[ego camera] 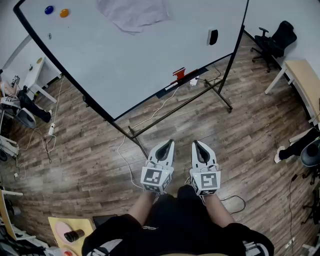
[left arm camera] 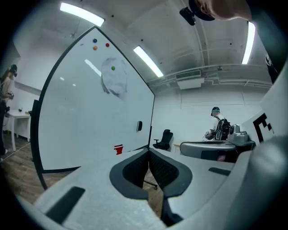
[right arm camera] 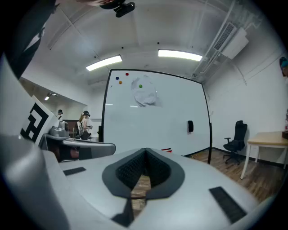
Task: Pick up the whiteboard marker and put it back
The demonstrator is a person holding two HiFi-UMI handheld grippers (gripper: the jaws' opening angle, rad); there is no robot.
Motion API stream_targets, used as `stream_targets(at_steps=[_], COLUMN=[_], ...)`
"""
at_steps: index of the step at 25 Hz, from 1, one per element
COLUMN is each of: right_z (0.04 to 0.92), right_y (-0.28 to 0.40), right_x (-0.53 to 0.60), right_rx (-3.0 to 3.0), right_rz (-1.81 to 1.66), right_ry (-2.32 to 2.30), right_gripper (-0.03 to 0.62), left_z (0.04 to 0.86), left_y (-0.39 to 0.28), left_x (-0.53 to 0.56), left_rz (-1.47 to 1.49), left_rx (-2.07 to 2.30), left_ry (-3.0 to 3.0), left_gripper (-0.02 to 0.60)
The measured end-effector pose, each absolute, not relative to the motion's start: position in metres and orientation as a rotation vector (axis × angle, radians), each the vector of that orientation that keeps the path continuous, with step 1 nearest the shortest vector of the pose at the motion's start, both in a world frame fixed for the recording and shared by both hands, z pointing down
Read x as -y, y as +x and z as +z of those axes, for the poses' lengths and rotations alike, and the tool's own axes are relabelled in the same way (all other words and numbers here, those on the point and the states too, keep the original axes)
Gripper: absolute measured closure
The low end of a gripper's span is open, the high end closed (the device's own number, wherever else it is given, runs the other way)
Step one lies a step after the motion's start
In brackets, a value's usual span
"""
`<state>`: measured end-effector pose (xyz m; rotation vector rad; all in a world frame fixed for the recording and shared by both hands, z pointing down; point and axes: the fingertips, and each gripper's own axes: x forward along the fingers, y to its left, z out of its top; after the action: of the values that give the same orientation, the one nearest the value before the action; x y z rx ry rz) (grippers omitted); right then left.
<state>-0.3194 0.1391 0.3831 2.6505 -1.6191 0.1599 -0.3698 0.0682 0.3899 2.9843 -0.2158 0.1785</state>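
Note:
A big whiteboard [ego camera: 125, 55] on a wheeled stand fills the upper head view. On its lower tray sits a small red object [ego camera: 179, 74], also seen as a small red object [left arm camera: 118, 149] from the left gripper and a small red object [right arm camera: 166, 149] from the right; it is too small to tell whether it is the marker. My left gripper [ego camera: 169, 144] and right gripper [ego camera: 196, 144] are held side by side over the wooden floor, well short of the board. Both are shut with nothing between the jaws, as the left gripper [left arm camera: 148, 152] and right gripper [right arm camera: 145, 151] views show.
On the board are a black eraser [ego camera: 213, 36], a hanging cloth [ego camera: 132, 14] and two magnets [ego camera: 56, 11]. The stand's leg [ego camera: 220, 97] and cables [ego camera: 50, 131] lie on the floor. An office chair [ego camera: 274, 39] and a desk [ego camera: 305, 80] stand at the right. People [right arm camera: 84, 123] stand far left.

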Motion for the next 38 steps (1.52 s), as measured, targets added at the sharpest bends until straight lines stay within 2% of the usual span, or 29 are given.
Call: stream_targets(at_steps=[14,21,38], right_z=[0.399,0.421,0.435], right_y=[-0.231,-0.209,-0.132], right_x=[-0.139,-0.106,0.016], right_rx=[1.677,1.667,1.445], right_rz=[0.213,0.276,0.359], right_ry=[2.658,2.667,2.556], right_gripper=[0.591,0.591,0.591], left_z=[0.400,0.421,0.455], left_y=[-0.298,-0.281,-0.151], left_x=[-0.069,-0.026,0.106], left_rz=[0.249,0.328,0.423], left_rx=[0.267,0.296,-0.003], left_ry=[3.001,2.983,2.949], left_gripper=[0.574,0.574,0.574])
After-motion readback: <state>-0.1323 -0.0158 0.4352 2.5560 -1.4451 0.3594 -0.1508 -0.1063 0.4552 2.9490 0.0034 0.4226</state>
